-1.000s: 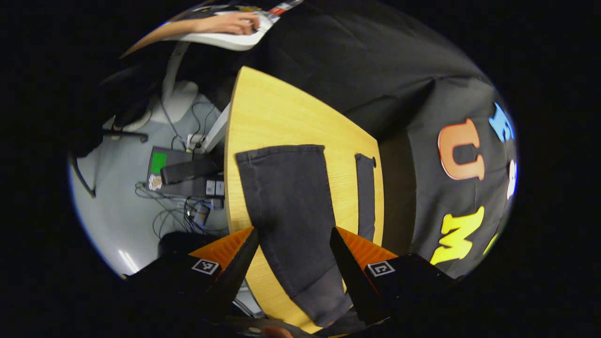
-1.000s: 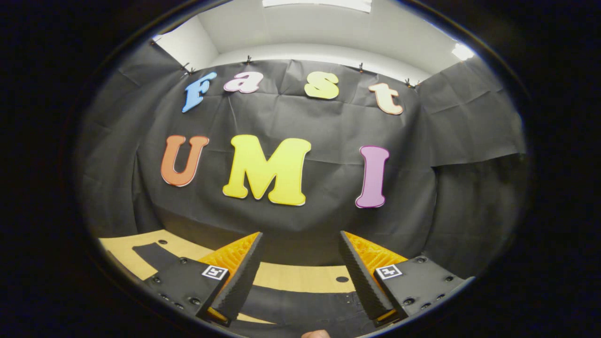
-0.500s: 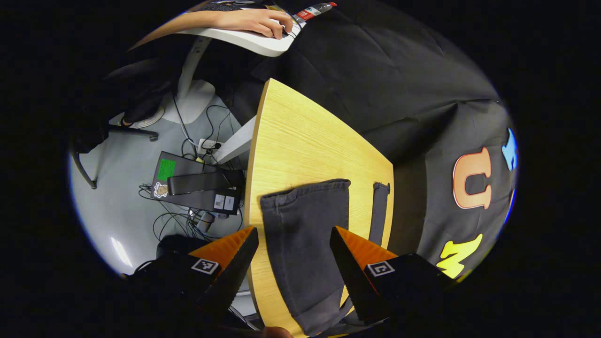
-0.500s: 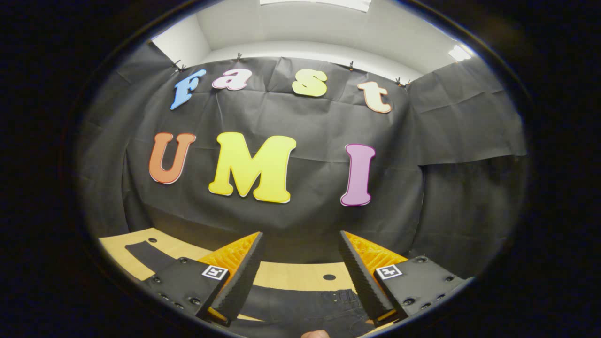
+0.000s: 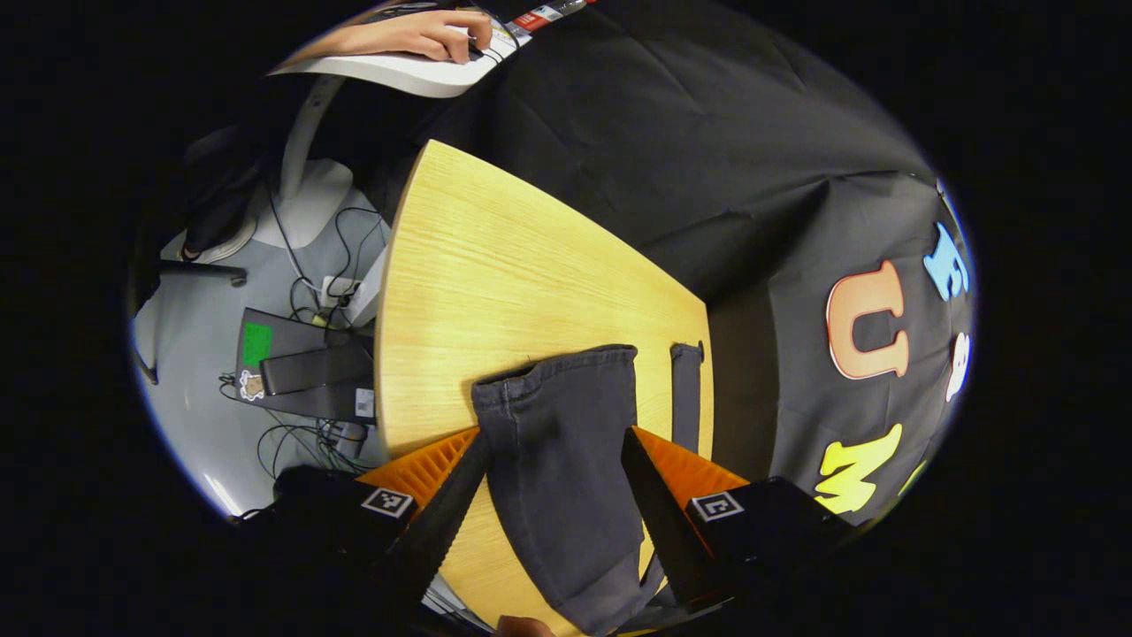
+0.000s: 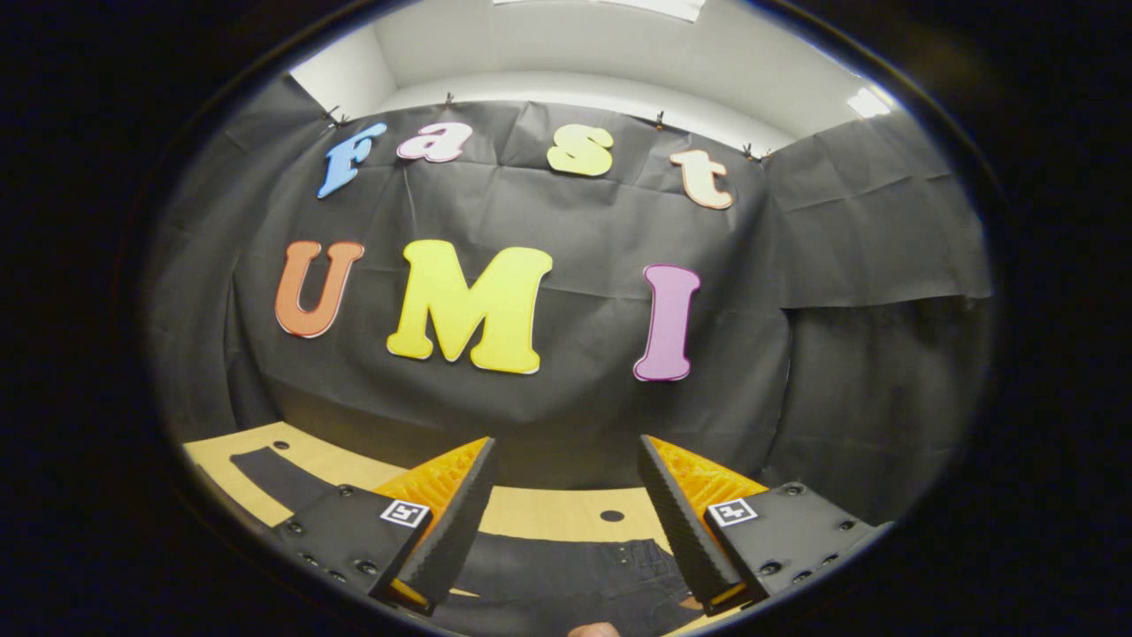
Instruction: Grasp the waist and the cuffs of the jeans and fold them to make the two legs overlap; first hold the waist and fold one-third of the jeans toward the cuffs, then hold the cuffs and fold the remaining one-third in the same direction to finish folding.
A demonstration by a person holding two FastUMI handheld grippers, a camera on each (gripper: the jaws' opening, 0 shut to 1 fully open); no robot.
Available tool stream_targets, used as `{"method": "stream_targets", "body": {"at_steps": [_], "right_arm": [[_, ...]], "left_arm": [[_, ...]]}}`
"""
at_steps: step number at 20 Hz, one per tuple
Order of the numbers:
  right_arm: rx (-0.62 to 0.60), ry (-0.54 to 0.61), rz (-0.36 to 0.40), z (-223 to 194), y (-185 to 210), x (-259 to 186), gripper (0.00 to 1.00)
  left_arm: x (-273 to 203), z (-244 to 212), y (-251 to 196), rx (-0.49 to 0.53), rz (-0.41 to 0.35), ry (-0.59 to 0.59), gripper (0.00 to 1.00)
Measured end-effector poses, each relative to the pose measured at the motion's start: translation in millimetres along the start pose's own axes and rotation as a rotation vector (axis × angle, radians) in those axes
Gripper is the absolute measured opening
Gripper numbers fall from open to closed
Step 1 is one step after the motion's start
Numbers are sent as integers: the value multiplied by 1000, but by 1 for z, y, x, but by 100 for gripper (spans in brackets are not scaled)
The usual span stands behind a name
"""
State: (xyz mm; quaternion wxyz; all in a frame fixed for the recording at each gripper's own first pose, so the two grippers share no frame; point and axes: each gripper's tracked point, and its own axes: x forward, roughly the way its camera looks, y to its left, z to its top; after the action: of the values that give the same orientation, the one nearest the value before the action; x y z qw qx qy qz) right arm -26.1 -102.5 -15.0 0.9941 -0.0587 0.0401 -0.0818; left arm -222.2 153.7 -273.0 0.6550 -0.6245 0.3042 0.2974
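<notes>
Dark jeans lie on a light wooden table (image 5: 495, 265). In the left gripper view one leg (image 5: 562, 442) runs up between my fingers to its hemmed cuff (image 5: 557, 367), and a narrow strip of the other leg (image 5: 685, 394) lies to the right by the table's far edge. My left gripper (image 5: 553, 518) hovers open above that leg, with cloth between the fingers but not pinched. In the right gripper view the waist (image 6: 575, 571) with its buttons lies under my right gripper (image 6: 562, 531), which is open just above it. Another piece of the jeans (image 6: 274, 473) shows at the left.
The table's left edge (image 5: 382, 354) drops to a grey floor with cables and a dark box (image 5: 301, 367). A person's hand (image 5: 416, 35) rests on a white desk at the top. The black booth wall (image 6: 566, 372) stands close behind the table, which has a small hole (image 6: 611, 515).
The left gripper view has swung about over the leg, leaving the cuff nearer my fingers than a second ago. In the right gripper view the waist has come further in between the fingers.
</notes>
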Motion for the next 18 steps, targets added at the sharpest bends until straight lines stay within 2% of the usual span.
{"method": "stream_targets", "body": {"at_steps": [6,7,10,12,15,16,18], "right_arm": [[-15,11,-29,-3,-9,0,96],[-20,11,-36,-3,-10,-1,96],[-24,23,-67,-9,-23,-2,96],[-3,52,-86,-19,-33,0,96],[96,168,-89,-54,-58,1,96],[170,230,-88,-72,-70,2,98],[366,386,-142,-112,-107,0,97]], "left_arm": [[33,2,-24,11,-50,29,98],[37,0,-19,28,-32,42,98],[43,-2,1,23,3,56,47],[45,0,1,-49,-10,48,13],[45,-1,5,-34,-10,52,6],[46,-1,6,-39,-10,58,4],[45,-2,4,-66,-16,72,4]]}}
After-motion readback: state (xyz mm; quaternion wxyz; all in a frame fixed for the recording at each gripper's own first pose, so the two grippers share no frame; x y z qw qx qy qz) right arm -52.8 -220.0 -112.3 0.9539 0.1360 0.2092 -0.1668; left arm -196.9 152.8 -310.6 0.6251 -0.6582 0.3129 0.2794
